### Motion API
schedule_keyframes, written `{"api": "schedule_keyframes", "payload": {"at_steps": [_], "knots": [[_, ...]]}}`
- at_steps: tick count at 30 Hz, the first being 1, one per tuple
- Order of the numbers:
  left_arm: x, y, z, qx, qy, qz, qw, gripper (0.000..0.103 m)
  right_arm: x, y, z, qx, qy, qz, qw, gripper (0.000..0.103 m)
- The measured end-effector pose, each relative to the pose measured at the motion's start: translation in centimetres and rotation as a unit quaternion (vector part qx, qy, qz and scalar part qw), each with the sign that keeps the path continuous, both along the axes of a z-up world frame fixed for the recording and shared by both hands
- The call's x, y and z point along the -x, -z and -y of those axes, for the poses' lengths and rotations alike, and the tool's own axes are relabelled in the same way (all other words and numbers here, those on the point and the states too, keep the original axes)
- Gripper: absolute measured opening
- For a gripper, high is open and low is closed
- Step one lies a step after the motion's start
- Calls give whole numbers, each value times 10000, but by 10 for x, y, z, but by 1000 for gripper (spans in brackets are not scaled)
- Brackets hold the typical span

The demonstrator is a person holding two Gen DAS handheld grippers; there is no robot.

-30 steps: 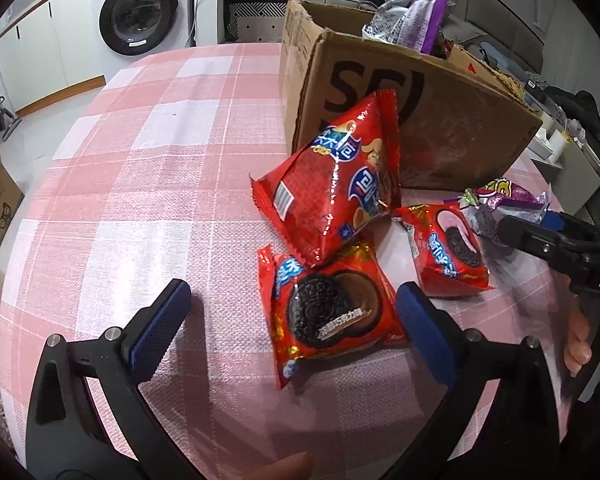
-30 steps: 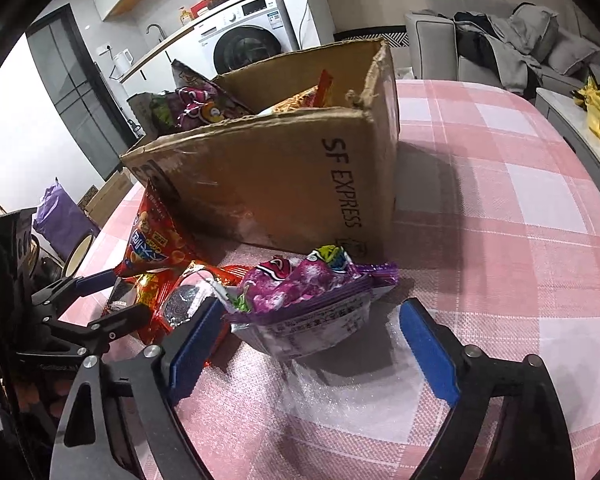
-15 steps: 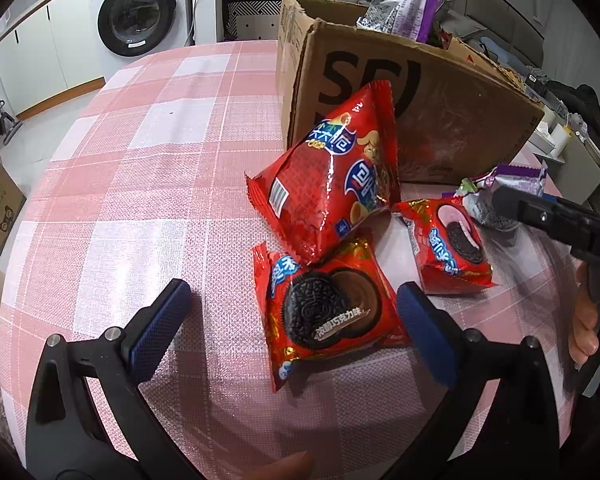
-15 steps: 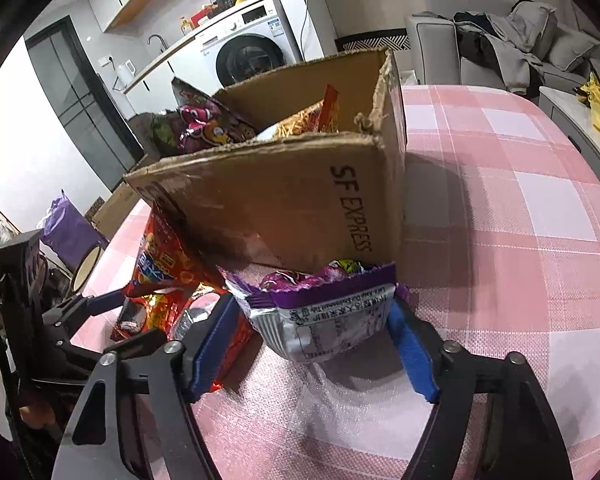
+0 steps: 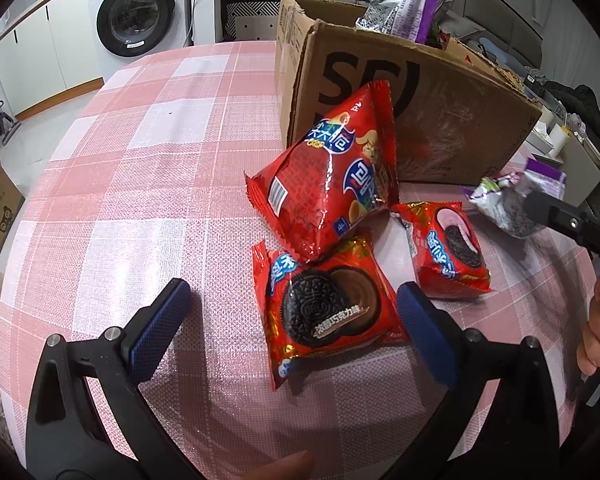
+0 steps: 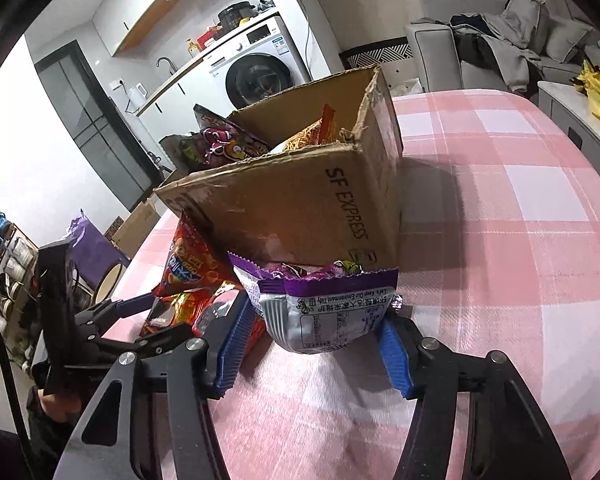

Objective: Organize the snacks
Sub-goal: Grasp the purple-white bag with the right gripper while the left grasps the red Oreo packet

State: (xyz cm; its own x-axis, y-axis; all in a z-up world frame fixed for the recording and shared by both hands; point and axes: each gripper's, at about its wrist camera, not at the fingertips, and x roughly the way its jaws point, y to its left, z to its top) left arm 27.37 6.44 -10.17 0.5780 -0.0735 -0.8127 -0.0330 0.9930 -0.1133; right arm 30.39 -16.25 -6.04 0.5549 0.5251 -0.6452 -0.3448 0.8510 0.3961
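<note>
My right gripper [image 6: 314, 346] is shut on a purple and silver snack bag [image 6: 320, 308] and holds it just above the table, in front of the cardboard box [image 6: 300, 208]; the bag also shows in the left wrist view [image 5: 508, 204]. My left gripper [image 5: 292, 322] is open, with a red Oreo pack [image 5: 324, 308] on the table between its fingers. A big red chip bag [image 5: 336, 176] leans on the box [image 5: 400, 92]. A second red Oreo pack [image 5: 444, 248] lies to the right.
The box holds several snack bags [image 6: 228, 144]. The table has a pink checked cloth [image 5: 140, 160]. A washing machine [image 5: 136, 16] stands behind, a sofa with clothes [image 6: 500, 40] beyond the table.
My right gripper has closed on the purple bag and lifted it off the table. My left gripper has stayed open and shifted slightly around the Oreo pack.
</note>
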Motion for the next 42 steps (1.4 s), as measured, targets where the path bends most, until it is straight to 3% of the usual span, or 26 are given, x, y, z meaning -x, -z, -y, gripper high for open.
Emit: {"api": "schedule_keyframes", "payload": {"at_steps": [11,19,27,42], "knots": [[5,-2,3,-19,18,-19,10000,96,20,-3,2,-4,-46,106,9999,60],[16,-6,13,10,343,93,9994,62,21,-8,0,11,-80,161,9998,60],[30,-9,16,125,483,172,9986,47,23,-8,1,-14,-83,170,9998,60],[58,-26,15,294,521,449,9972,45,29,-16,-3,-67,-165,335,9993,60]]}}
